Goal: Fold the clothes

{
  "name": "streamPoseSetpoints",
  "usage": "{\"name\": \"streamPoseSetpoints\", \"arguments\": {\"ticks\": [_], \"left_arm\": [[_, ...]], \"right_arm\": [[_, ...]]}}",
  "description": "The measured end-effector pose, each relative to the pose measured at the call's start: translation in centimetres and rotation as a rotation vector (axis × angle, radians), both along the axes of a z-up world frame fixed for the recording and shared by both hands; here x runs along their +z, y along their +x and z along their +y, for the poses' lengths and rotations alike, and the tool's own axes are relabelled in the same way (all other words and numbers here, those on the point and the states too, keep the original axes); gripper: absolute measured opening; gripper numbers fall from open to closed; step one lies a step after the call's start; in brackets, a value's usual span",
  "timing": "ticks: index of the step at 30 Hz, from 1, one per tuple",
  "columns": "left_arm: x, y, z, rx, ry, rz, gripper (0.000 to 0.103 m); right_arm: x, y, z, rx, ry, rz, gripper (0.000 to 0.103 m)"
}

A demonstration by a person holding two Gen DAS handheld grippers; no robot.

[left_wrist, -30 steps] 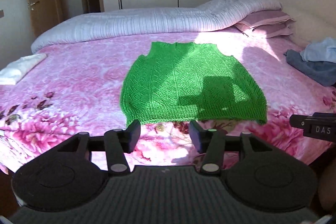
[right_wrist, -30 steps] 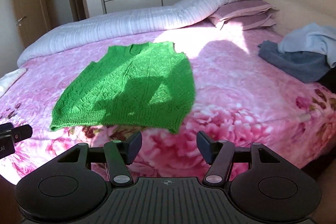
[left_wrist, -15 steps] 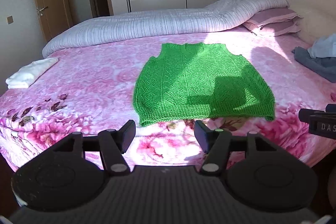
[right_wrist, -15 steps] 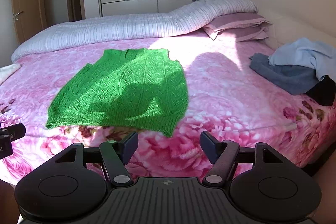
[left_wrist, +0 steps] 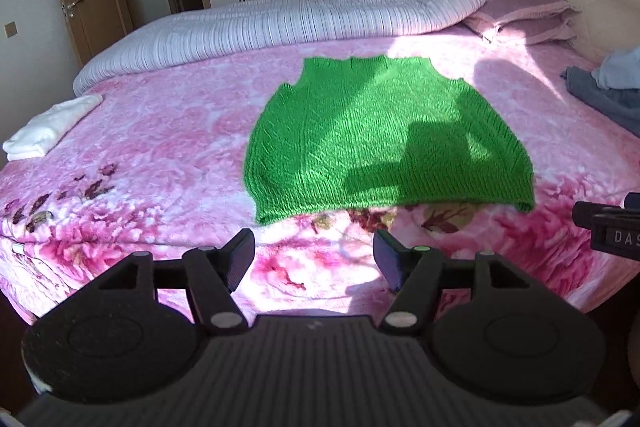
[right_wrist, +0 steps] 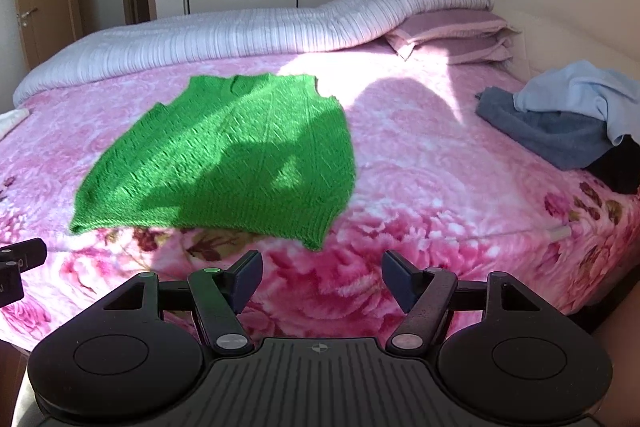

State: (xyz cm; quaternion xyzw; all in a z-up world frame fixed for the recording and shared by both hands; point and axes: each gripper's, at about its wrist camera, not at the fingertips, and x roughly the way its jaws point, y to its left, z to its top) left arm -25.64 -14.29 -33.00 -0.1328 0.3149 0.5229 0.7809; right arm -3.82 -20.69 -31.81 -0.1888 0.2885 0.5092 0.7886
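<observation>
A green knitted vest (left_wrist: 380,143) lies flat on the pink floral bedspread (left_wrist: 160,147), hem toward me, neck toward the far side. It also shows in the right wrist view (right_wrist: 232,155). My left gripper (left_wrist: 314,259) is open and empty, held near the bed's front edge, short of the hem's left part. My right gripper (right_wrist: 322,277) is open and empty, near the front edge, short of the hem's right corner. Each gripper's tip shows at the edge of the other's view.
A folded white cloth (left_wrist: 52,127) lies at the bed's left edge. A pile of grey, light blue and dark clothes (right_wrist: 568,123) sits at the right. A striped duvet (left_wrist: 300,23) and pink pillows (right_wrist: 452,35) lie along the far side.
Both grippers have pulled back and risen a little, so the vest looks farther away. Both jaws have opened a bit wider. The vest has not moved.
</observation>
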Motion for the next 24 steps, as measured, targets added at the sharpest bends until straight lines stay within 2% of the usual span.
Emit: {"name": "streamPoseSetpoints", "arguments": {"ticks": [4,6,10,13,16,19,24], "left_arm": [[-1.6,0.5,1.4,-0.002,-0.039,0.004,0.062],[-2.3,0.1,2.3,-0.009,-0.063,-0.027,0.062],[-3.5,-3.4,6.1,0.001,-0.142,-0.206,0.061],[-4.2,-6.7,9.9,0.057,-0.244,-0.383,0.060],[-5.3,-8.6,13.5,0.115,-0.316,-0.497,0.059],[-6.4,-9.4,16.8,0.155,-0.374,-0.575,0.059],[-9.0,-8.7,21.2,0.195,-0.471,-0.636,0.059]], "right_arm": [[-1.4,0.9,1.0,-0.009,-0.034,0.015,0.070],[-2.3,1.7,1.5,-0.015,-0.044,0.035,0.070],[-3.8,3.8,2.3,-0.030,-0.038,0.105,0.070],[-4.3,6.6,2.3,-0.026,0.048,0.262,0.070],[-5.3,10.1,2.7,-0.035,0.146,0.483,0.070],[-6.5,12.8,3.7,-0.062,0.197,0.639,0.070],[-8.9,15.9,6.4,-0.131,0.187,0.771,0.069]]}}
